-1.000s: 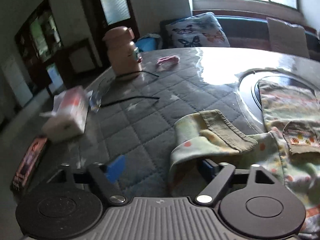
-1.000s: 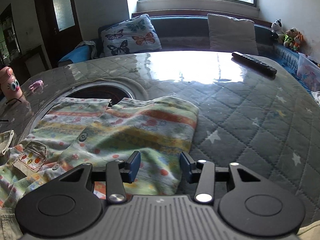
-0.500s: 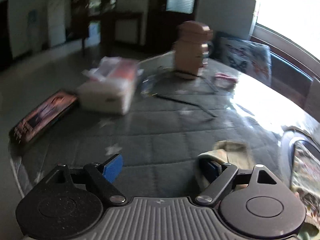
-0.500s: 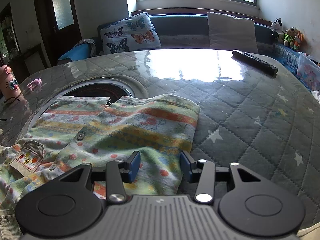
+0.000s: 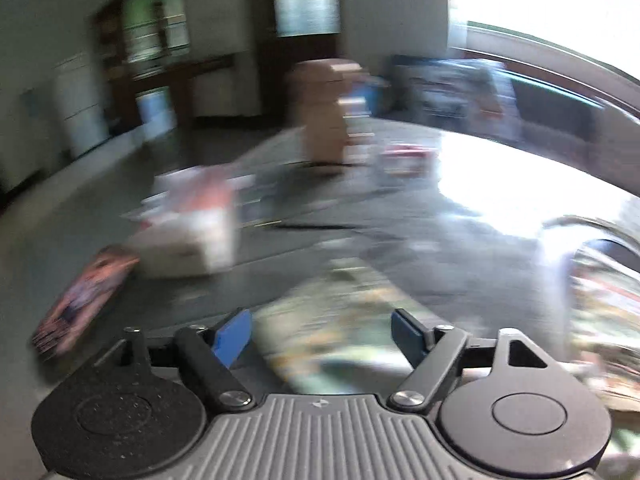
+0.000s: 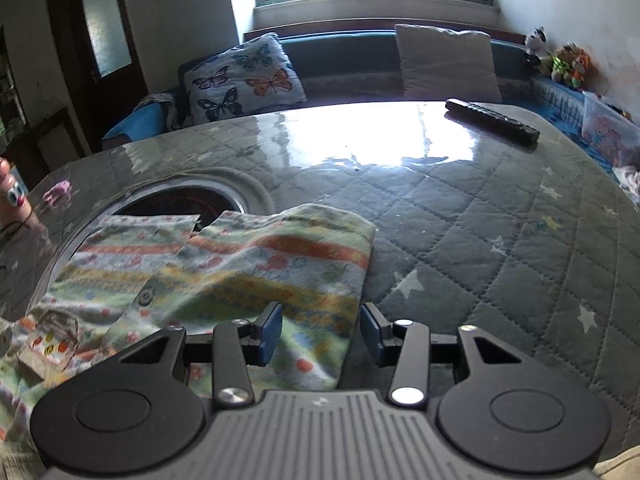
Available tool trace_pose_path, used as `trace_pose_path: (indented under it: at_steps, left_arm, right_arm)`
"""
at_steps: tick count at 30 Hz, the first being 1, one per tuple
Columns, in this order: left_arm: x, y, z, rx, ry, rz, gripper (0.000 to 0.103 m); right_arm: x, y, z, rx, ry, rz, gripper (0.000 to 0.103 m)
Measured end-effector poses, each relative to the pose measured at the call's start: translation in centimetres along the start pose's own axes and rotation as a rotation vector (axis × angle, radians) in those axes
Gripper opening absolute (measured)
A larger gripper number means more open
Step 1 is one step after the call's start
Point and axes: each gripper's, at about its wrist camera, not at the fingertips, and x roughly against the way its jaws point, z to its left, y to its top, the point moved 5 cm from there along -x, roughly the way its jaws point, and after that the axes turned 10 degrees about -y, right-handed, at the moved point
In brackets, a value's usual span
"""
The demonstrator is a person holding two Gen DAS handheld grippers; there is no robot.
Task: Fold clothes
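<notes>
A striped, flower-patterned child's garment (image 6: 256,264) lies spread on the quilted table (image 6: 480,240), with a button placket and a small chest pocket (image 6: 50,340) at its left. My right gripper (image 6: 320,334) is open, low over the garment's right front edge, fabric between its fingers. My left gripper (image 5: 322,334) is open above a blurred fold of the same garment (image 5: 336,320), which lies between its blue pads. The left wrist view is heavily motion-blurred.
A round recessed burner (image 6: 176,204) sits in the table under the garment's far edge. A remote control (image 6: 492,122) lies far right. A pink bottle (image 5: 324,116), a tissue box (image 5: 188,224) and a book (image 5: 80,300) stand at the left. A sofa with cushions (image 6: 244,80) lies beyond.
My left gripper has swung back to the right and now has the garment's fold between its open fingers. My right gripper has barely moved.
</notes>
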Motion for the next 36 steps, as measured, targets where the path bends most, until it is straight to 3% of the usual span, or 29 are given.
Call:
trace_pose_path:
  at_steps: [5, 14, 19, 22, 24, 25, 27, 29, 34, 36]
  left_arm:
    - [-2.4, 0.9, -8.2, -0.139, -0.221, 0.054, 0.068]
    - [-7.7, 1.4, -17.2, -0.307, -0.302, 0.123, 0.066]
    - [-10.2, 1.7, -19.1, -0.341, -0.321, 0.136, 0.062]
    - [-11.1, 2.0, -19.7, -0.347, -0.336, 0.135, 0.053]
    - [-11.4, 2.2, -20.1, -0.357, -0.364, 0.133, 0.026]
    - [-11.4, 2.2, -20.3, -0.362, -0.379, 0.132, 0.019]
    - [-11.5, 2.3, -20.6, -0.372, -0.379, 0.122, 0.007]
    - [-11.3, 2.6, -20.4, -0.363, -0.362, 0.095, 0.002]
    - [-10.3, 4.8, -18.6, -0.325, -0.256, -0.023, 0.0]
    - [-10.6, 5.8, -17.9, -0.298, -0.247, -0.025, 0.0]
  right_arm:
    - [-1.0, 0.6, -0.7, -0.03, 0.009, 0.019, 0.033]
    - [-2.3, 1.5, -1.3, -0.056, 0.047, 0.035, 0.025]
    - [-2.8, 2.1, -1.1, -0.066, 0.077, 0.041, 0.02]
    - [-3.0, 2.3, -0.9, -0.078, 0.103, 0.05, 0.02]
    - [-3.2, 2.6, -0.7, -0.072, 0.11, 0.053, 0.02]
    - [-3.3, 2.7, -0.5, -0.067, 0.112, 0.052, 0.02]
    - [-3.5, 2.9, -0.2, -0.053, 0.116, 0.048, 0.014]
    - [-3.7, 3.3, 0.2, -0.038, 0.117, 0.04, 0.004]
    - [-3.9, 5.3, 1.4, 0.004, 0.111, -0.019, 0.002]
    - [-4.5, 6.1, 2.1, 0.014, 0.113, -0.031, 0.002]
